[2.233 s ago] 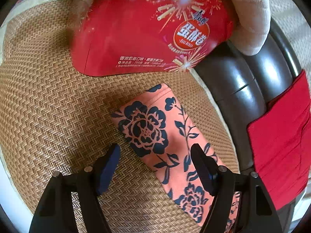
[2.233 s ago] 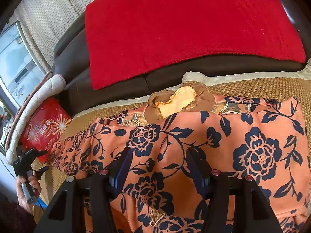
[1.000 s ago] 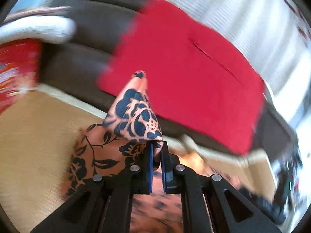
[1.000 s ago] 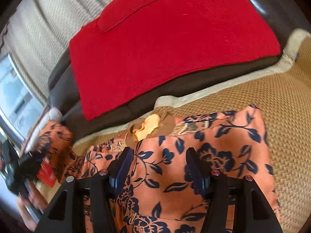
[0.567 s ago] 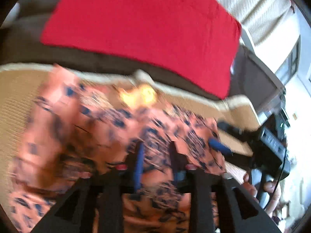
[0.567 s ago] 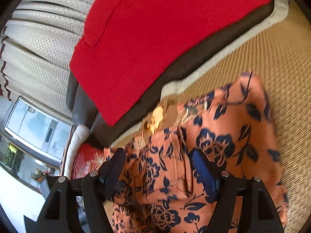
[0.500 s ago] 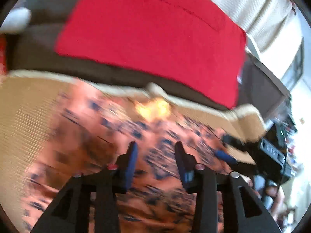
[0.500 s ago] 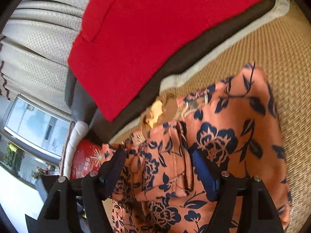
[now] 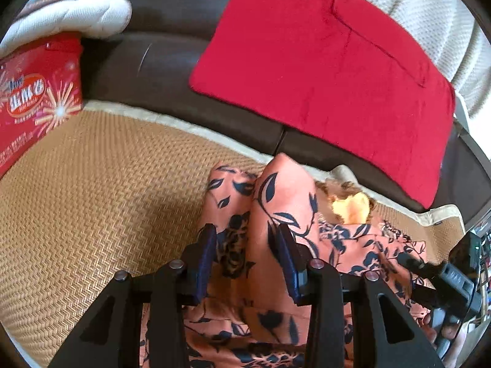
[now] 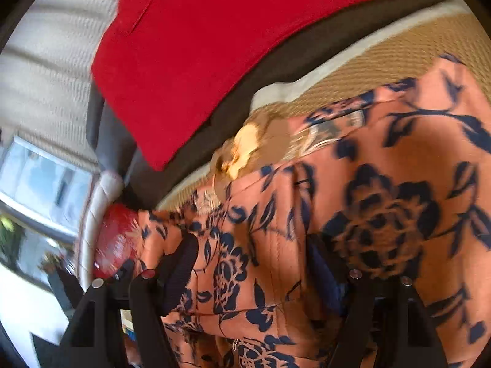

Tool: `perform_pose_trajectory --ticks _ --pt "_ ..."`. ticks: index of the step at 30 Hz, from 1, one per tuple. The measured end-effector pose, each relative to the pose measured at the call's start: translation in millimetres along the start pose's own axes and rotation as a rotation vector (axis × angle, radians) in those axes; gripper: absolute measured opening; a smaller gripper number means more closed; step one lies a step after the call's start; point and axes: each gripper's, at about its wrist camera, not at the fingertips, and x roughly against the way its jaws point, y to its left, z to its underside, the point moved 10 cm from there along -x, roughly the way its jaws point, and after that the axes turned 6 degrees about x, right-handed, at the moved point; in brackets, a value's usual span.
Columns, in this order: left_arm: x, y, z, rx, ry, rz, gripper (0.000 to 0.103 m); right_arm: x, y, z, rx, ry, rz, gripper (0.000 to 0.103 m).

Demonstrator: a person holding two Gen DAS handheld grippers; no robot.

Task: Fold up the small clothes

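A small orange garment [image 9: 285, 202] with dark blue flowers lies on the woven mat [image 9: 101, 190]. Its yellow-lined collar [image 9: 351, 210] points toward the sofa back. The left sleeve is folded inward over the body. My left gripper [image 9: 247, 257] is open just above that folded sleeve, holding nothing. My right gripper [image 10: 254, 257] is open over the middle of the garment [image 10: 383, 202], fingers astride the cloth. The right gripper also shows at the right edge of the left wrist view [image 9: 442, 273].
A red cloth [image 9: 331, 61] hangs over the dark leather sofa back [image 9: 159, 40]. A red snack bag [image 9: 33, 95] and a white padded cushion [image 9: 67, 18] sit at the mat's left end. Windows [image 10: 40, 181] are to the left.
My left gripper gripped the left sleeve, carried it over the body, let go and opened. My right gripper stayed open and tilted over the garment's middle.
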Motion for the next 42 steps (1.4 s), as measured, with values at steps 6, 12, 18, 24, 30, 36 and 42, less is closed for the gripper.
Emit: perform_pose_trajectory --ticks 6,12,18,24,30,36,42 --pt "-13.1 -2.1 6.6 0.004 0.034 0.002 0.041 -4.3 29.7 12.3 0.226 -0.024 0.166 0.017" --pt "-23.2 -24.3 16.1 -0.034 0.044 0.021 0.041 61.1 24.2 -21.6 0.256 -0.248 0.287 0.016" --pt "-45.9 -43.6 37.1 -0.124 0.101 -0.025 0.041 86.7 -51.9 -28.9 0.085 -0.208 0.443 0.016" --pt "-75.7 -43.4 53.2 -0.126 0.178 -0.088 0.046 92.5 -56.4 -34.4 -0.010 -0.217 0.294 0.021" --pt "-83.2 -37.8 60.5 -0.142 0.195 -0.132 0.053 84.5 -49.0 -43.2 -0.073 -0.230 0.125 0.082" --pt "-93.0 -40.8 67.8 -0.172 0.200 -0.154 0.053 49.0 -57.9 -47.3 -0.072 -0.154 0.113 0.080" --pt "-89.6 -35.6 60.0 -0.147 0.208 -0.129 0.053 8.4 -44.4 -50.5 0.044 -0.043 0.129 0.010"
